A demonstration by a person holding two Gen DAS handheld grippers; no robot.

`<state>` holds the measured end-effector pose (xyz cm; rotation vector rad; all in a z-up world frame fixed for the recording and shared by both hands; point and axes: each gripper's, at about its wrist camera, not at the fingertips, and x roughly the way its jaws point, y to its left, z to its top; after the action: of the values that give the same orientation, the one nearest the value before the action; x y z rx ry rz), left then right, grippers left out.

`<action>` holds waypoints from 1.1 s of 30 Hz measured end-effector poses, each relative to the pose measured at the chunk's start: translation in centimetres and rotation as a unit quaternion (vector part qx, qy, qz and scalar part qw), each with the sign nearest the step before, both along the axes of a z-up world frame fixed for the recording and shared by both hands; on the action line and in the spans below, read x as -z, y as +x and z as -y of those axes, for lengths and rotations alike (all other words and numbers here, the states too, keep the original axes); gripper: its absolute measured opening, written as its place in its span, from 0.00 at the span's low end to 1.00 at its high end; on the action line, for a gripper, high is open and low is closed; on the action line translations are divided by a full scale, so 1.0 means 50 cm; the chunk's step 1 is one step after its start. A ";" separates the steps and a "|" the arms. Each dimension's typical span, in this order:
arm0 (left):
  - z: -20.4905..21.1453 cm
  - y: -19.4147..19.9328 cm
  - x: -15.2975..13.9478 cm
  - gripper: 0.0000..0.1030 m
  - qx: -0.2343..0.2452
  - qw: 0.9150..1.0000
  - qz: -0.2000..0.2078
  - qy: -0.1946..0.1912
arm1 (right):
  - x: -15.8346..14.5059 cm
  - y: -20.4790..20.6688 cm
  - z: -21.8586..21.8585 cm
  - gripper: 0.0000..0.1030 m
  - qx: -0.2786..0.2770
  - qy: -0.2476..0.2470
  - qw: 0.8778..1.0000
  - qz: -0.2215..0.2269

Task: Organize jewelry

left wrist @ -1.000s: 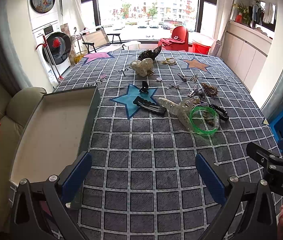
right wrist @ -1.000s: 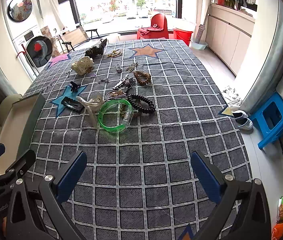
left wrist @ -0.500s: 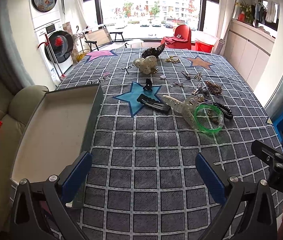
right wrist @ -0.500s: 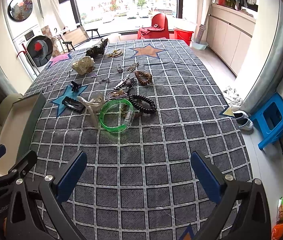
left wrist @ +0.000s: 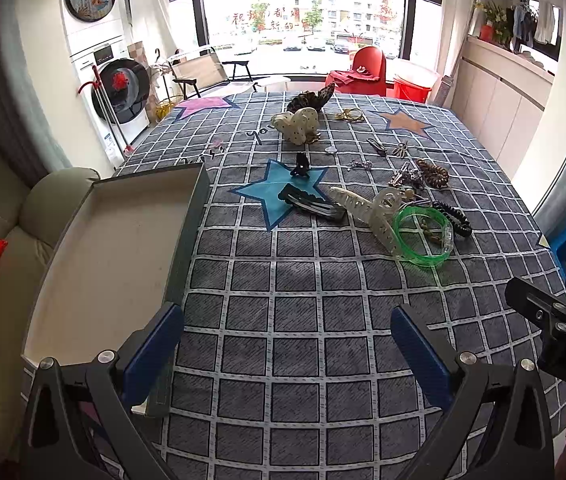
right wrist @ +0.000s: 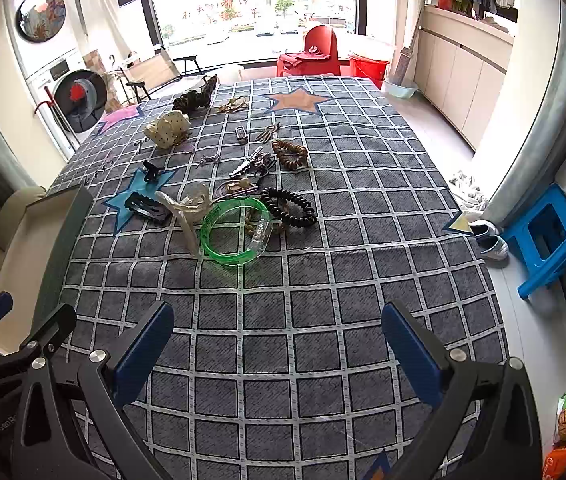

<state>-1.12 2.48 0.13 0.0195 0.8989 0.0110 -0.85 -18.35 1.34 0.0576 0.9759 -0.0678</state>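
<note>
The jewelry lies heaped mid-surface: a green bangle (right wrist: 235, 236) touching a black coiled bracelet (right wrist: 289, 208) and a clear claw clip (left wrist: 375, 210), with smaller pieces scattered beyond. A shallow open box (left wrist: 115, 256) sits at the left edge. The left tool (left wrist: 287, 346) and right tool (right wrist: 277, 340) hover side by side near the front, both spread wide and holding nothing. Grey checked cloth (right wrist: 323, 280) covers the surface; a washer (left wrist: 123, 88) stands by the window.

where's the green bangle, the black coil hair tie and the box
green bangle (right wrist: 230, 257): right wrist view, near rim.
black coil hair tie (right wrist: 303, 221): right wrist view, right side.
box (left wrist: 191, 236): left wrist view, right wall.
</note>
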 end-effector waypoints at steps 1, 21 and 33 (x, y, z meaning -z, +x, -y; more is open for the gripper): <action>-0.001 0.000 0.000 1.00 0.000 1.000 0.000 0.001 | 0.000 0.000 0.000 1.00 0.000 0.000 1.000 0.000; 0.004 0.015 0.009 1.00 -0.007 1.000 -0.006 0.003 | 0.005 0.004 0.000 1.00 0.000 0.001 1.000 -0.002; 0.008 0.019 0.015 1.00 -0.007 1.000 -0.007 0.005 | 0.013 0.009 -0.001 1.00 0.001 0.000 1.000 -0.005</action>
<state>-0.19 2.08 -0.65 0.0227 0.9133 0.0276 -0.38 -18.31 0.69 0.0580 0.9849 -0.0697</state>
